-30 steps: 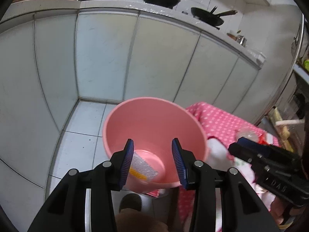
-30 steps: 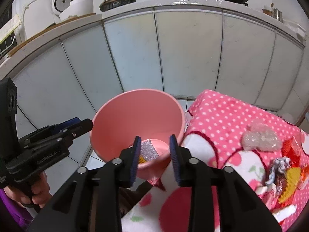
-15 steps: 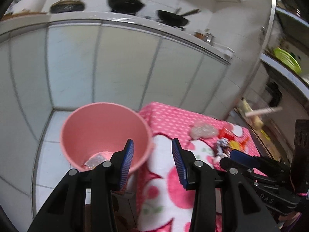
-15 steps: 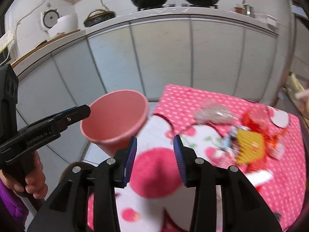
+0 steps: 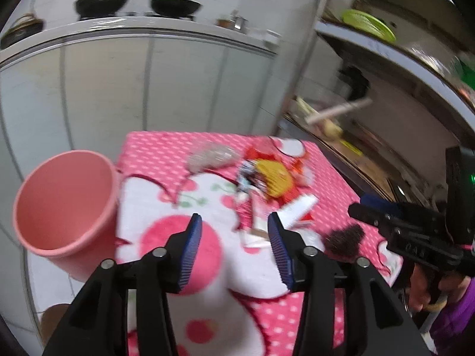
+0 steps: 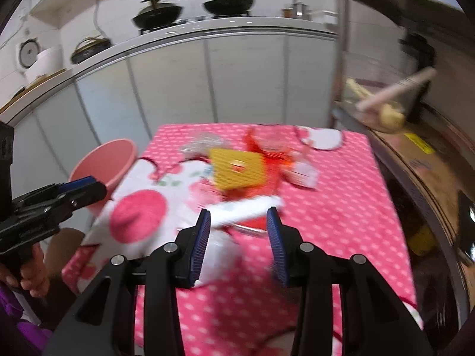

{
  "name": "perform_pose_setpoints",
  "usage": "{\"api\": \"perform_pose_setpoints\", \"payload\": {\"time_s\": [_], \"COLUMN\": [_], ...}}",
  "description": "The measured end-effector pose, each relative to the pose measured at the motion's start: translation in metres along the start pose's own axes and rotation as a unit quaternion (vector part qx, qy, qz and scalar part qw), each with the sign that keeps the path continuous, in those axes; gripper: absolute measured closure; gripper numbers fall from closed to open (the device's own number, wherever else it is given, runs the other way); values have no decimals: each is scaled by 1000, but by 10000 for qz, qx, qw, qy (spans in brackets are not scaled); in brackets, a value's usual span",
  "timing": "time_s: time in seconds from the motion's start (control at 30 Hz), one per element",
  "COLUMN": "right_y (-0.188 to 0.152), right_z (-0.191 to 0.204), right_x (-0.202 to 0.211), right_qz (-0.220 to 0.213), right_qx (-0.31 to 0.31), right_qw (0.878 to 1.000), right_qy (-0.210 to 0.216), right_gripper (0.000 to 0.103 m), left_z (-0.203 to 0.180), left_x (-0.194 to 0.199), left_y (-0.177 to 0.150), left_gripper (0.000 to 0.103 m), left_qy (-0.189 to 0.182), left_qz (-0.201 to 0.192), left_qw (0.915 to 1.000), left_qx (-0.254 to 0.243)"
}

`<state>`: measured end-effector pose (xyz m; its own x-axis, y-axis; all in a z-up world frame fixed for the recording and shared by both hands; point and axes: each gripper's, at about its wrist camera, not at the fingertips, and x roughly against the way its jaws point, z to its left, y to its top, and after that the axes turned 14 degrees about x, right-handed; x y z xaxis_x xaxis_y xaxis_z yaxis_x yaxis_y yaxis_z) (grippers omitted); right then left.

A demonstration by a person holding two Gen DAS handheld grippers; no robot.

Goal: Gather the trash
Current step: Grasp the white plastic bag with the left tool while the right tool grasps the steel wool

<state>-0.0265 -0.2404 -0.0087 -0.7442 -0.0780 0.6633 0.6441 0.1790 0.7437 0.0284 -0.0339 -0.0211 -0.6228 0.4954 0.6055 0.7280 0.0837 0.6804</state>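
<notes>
Both the left gripper (image 5: 234,234) and right gripper (image 6: 238,230) hung half-open and empty, the left's jaws just widened, over wrappers (image 6: 237,170) heaped mid-frame, where overlapping scraps risked a partial grab spilling beside the pink bin (image 5: 63,204) at left

A: Any lettering you can make out?

B: Only pale raised letters on the side of the right hand-held gripper (image 5: 360,207), seen from the left wrist. They are too blurred to spell.

A: The wrappers (image 6: 237,169) on the worktop (image 6: 341,207)?

B: Smeared by motion. No print there can be read.
</notes>
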Motion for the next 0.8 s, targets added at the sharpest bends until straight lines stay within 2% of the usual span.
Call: {"api": "perform_pose_setpoints", "payload": {"time_s": [0.07, 0.2, 0.4, 0.53, 0.8], "right_y": [-10, -31, -54, -65, -72], "right_z": [-13, -29, -35, -36, -37], "right_x": [4, 6, -7, -17, -34], "right_qz": [34, 129, 446, 584, 658], "right_qx": [-122, -277, -356, -378, -390], "right_qw": [9999, 9994, 9984, 9976, 9970], "right_qy": [-81, -136, -2, 67, 138], "right_gripper": [55, 54, 54, 54, 54], "left_z": [-14, -40, -67, -72, -73], "left_x": [-8, -24, -57, -70, -81], "left_y": [-6, -21, -44, -53, -56], "left_gripper": [57, 57, 57, 57, 58], "left_qy": [-111, -331, -215, -76, 48], "left_qz": [171, 497, 919, 1053, 1017], "left_qw": [9997, 9969, 9909, 9891, 9896], "left_qx": [-154, -510, -958, -1023, -1020]}}
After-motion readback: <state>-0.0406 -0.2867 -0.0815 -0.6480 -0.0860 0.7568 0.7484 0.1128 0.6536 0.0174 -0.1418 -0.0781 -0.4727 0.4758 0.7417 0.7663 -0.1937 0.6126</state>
